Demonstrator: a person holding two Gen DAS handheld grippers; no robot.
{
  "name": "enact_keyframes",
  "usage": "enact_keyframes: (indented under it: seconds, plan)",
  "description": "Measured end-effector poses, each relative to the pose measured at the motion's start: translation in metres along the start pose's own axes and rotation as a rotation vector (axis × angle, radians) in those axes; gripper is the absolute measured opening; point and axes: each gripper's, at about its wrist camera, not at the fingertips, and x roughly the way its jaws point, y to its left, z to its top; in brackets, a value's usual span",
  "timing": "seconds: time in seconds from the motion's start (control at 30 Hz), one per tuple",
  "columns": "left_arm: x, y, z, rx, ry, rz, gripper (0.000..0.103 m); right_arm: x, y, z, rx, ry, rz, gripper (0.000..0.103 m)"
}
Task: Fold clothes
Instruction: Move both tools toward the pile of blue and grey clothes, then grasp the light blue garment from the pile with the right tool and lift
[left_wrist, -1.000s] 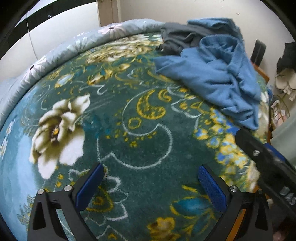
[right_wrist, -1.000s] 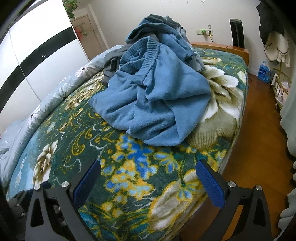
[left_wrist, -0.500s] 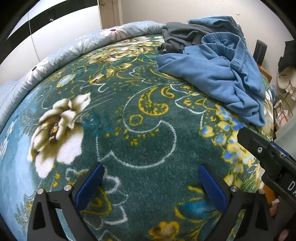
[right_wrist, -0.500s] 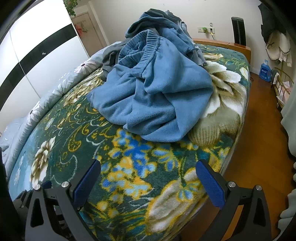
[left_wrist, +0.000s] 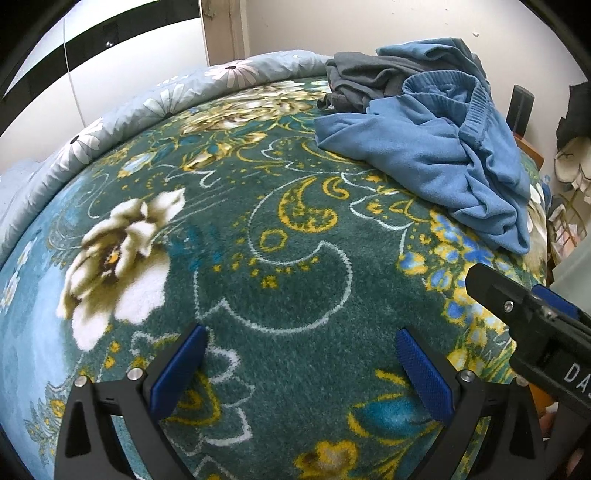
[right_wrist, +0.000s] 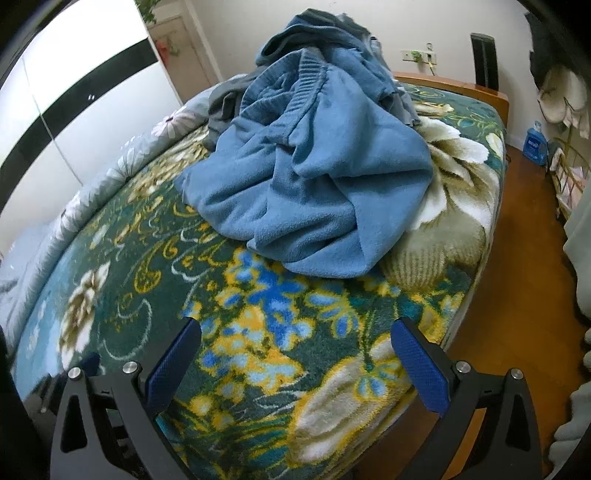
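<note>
A crumpled blue fleece garment lies in a heap on the bed, with a ribbed waistband on top; it also shows in the left wrist view at the far right. A grey garment and another blue one are piled behind it. My left gripper is open and empty, above the bare blanket well short of the pile. My right gripper is open and empty, just short of the garment's near edge. The right gripper's body shows at the right edge of the left wrist view.
The bed is covered by a green floral blanket with a pale daisy-print quilt along its far side. The bed's right edge drops to a wooden floor. A wardrobe stands to the left.
Both grippers have moved forward toward the clothes pile, which appears larger and closer now. Both have stayed open and empty.
</note>
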Motion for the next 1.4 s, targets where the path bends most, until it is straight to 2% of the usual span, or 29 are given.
enact_keyframes:
  seconds: [0.67,0.9,0.97,1.13,1.27,1.4]
  plan:
    - [-0.002,0.000,-0.003,-0.003,-0.025,-0.006,0.103,0.001,0.005,-0.004,-0.072,0.012,-0.032,0.103]
    - [-0.017,0.008,-0.006,0.002,-0.035,-0.077,0.103,-0.001,0.003,0.002,-0.068,0.013,-0.011,0.103]
    - [-0.031,0.016,-0.007,0.011,-0.062,-0.090,0.103,-0.006,-0.002,0.014,-0.066,-0.029,-0.004,0.103]
    - [-0.058,0.048,-0.009,-0.004,-0.112,-0.039,0.103,-0.012,-0.017,0.063,-0.076,-0.143,-0.054,0.103]
    - [-0.072,0.083,-0.012,-0.076,-0.113,-0.034,0.103,0.009,-0.022,0.094,-0.133,-0.137,-0.136,0.103]
    - [-0.082,0.118,-0.021,-0.131,-0.109,-0.003,0.103,0.024,-0.024,0.106,-0.126,-0.121,-0.141,0.099]
